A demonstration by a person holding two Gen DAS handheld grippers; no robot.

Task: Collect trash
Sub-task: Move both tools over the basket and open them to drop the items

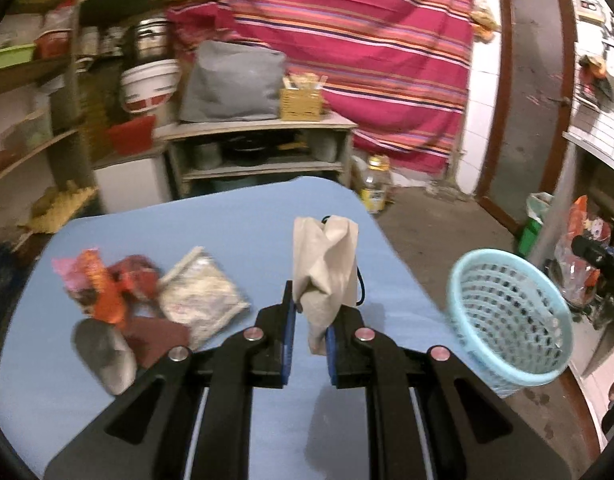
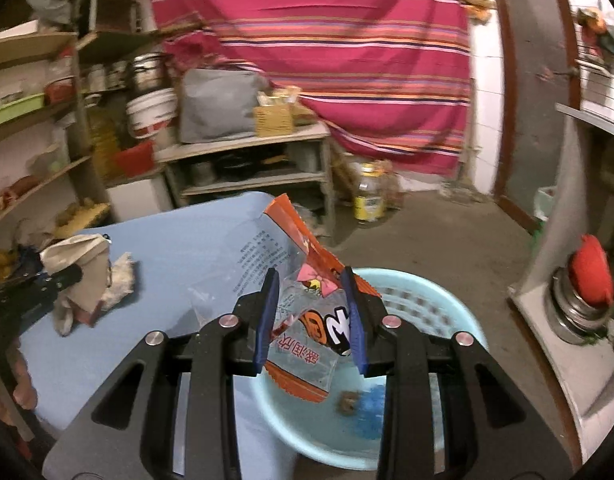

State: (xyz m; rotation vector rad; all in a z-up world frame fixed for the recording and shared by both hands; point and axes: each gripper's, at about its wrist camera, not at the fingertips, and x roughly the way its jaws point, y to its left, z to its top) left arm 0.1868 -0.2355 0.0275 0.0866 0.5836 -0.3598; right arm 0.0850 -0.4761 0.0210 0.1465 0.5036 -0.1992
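In the right wrist view the right gripper (image 2: 311, 316) is seen nearest, its jaws part-way closed and pinching an orange snack wrapper (image 2: 307, 300) that stands up between the blue pads. The wrapper is held directly over the pale blue basket (image 2: 439, 312), whose floor already carries a few scraps. The step in hand is judged to be the drop: the jaws should be spread only while the wrapper's lower edge hangs inside the rim, since a light film packet can drift or cling to a pad. A slight dip toward the basket floor before release is advised, and the grip should be kept until the sway settles.

In the left wrist view the left gripper (image 1: 311, 320) is pressed almost fully together on a crumpled beige paper bag (image 1: 327, 264), which is held upright above the blue table (image 1: 227, 216). The basket (image 1: 511, 320) lies to its right at the table's edge, apparently overhanging it, so the bag should be carried across without knocking the rim, and preferably after the right gripper is clear of the opening.

Further left on the table more trash is left to be collected: a clear plastic packet (image 1: 203, 296), red and orange wrappers (image 1: 107, 284) and a grey piece (image 1: 103, 352) near the front. Beyond the table, shelves and a striped cloth (image 1: 347, 60) are seen.
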